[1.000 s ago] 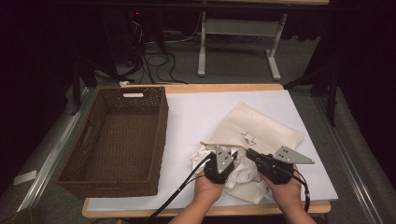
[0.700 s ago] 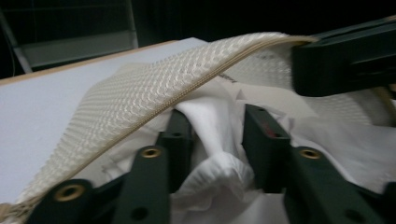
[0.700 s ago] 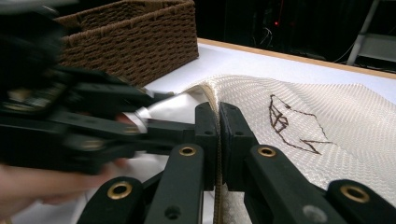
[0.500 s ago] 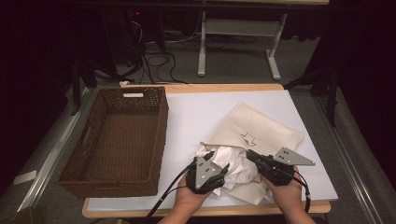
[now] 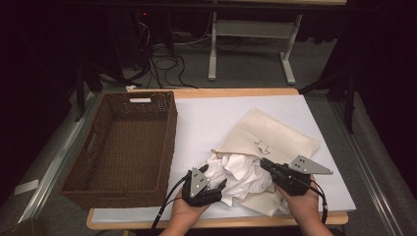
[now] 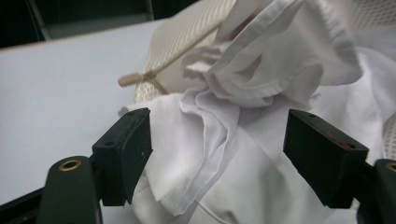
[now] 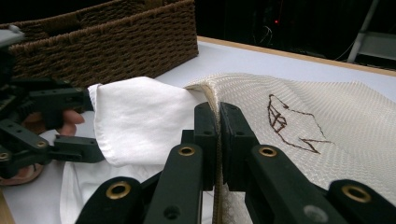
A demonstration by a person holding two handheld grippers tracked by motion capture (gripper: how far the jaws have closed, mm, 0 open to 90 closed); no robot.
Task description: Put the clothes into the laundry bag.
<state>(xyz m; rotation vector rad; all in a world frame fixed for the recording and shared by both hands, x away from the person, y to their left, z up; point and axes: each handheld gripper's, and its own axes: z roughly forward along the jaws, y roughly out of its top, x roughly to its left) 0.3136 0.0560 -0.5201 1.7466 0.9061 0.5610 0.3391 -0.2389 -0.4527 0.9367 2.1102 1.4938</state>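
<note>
A cream mesh bag [image 5: 275,135] with a brown stitched emblem lies on the white table [image 5: 211,113], its mouth toward the person. A crumpled white garment [image 5: 243,172] spills out of that mouth. My right gripper [image 5: 262,161] is shut on the bag's rim [image 7: 212,95], the corded edge pinched between the pads. My left gripper [image 5: 215,175] sits at the garment's left end. Its jaws have just been opening and stand wide, with folds of white cloth [image 6: 210,140] between them and the pads off it. The right gripper view has the left gripper [image 7: 91,123] beside the garment [image 7: 135,116].
A dark brown wicker basket [image 5: 128,142] stands along the table's left side, nothing showing in it. The bag's drawstring toggle [image 6: 128,79] lies on the table left of the garment. Bare table stretches behind the bag.
My left gripper has moved left and toward the table's front edge, and its jaws have gone from shut to wide. The right gripper has kept still on the bag's rim.
</note>
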